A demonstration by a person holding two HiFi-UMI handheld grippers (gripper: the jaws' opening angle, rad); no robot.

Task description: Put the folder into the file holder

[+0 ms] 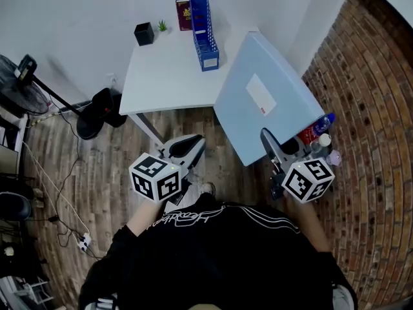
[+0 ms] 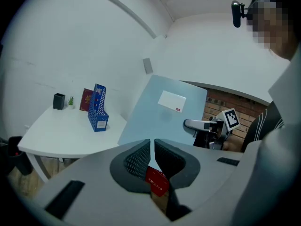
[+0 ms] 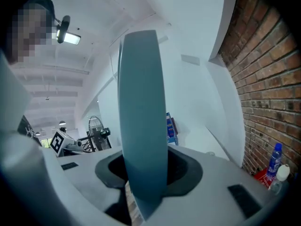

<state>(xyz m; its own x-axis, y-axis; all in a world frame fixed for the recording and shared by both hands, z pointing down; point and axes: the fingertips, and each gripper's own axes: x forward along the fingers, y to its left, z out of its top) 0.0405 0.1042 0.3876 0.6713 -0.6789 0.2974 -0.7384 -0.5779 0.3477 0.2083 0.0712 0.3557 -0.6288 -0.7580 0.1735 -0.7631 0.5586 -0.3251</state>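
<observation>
Right claw grips the near edge of the light blue folder, held tilted in air by the worktop's right end. Blue file holder stands upright there, apart. Left claw clenched, empty.

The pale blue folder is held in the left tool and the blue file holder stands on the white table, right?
No, the right tool holds the folder, as the right gripper view shows. The file holder does stand on the table.
</observation>
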